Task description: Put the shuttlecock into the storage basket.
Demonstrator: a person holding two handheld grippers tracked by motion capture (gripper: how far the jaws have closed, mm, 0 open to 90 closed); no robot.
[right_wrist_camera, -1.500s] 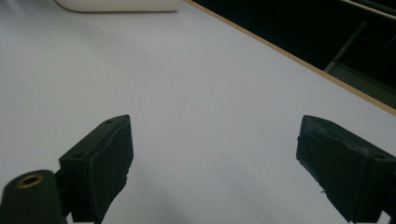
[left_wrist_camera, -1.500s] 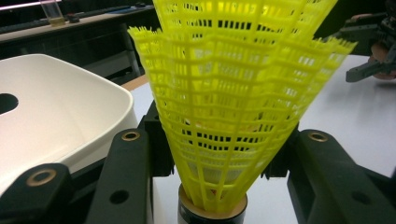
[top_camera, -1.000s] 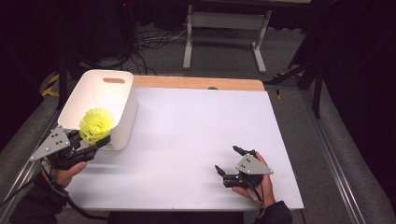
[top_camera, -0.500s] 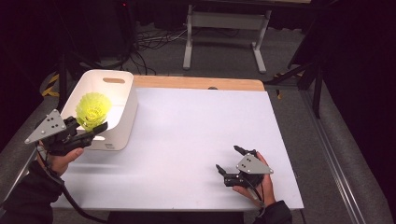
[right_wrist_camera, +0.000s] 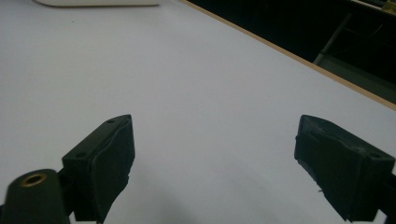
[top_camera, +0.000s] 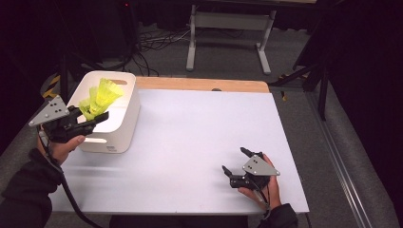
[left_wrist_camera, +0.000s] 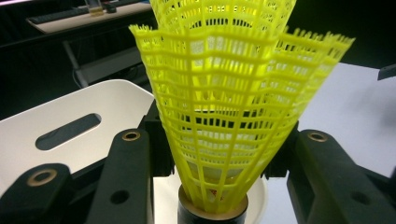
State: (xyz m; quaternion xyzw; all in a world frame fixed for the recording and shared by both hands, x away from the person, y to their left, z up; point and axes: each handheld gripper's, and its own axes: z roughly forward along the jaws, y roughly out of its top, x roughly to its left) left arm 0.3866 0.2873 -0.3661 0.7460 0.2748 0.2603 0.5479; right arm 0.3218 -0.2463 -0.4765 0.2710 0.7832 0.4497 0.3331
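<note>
My left gripper (top_camera: 97, 118) clamps yellow shuttlecocks (top_camera: 100, 97) above the white bin's (top_camera: 124, 124) near rim, skirts flaring up and away from the jaws. My right gripper (top_camera: 235, 161) rests with jaws apart on bare table (top_camera: 190, 137), far right.

Shuttlecocks' (left_wrist_camera: 224, 107) top cut off by frame, white bin's (top_camera: 124, 124) inside partly hidden

The left gripper (top_camera: 97, 118) is lifting the yellow plastic mesh shuttlecocks (top_camera: 102, 97) higher over the white plastic bin (top_camera: 121, 128), carrying them toward its far end. The nested cones are tilting so their open skirts now point up and away.
</note>
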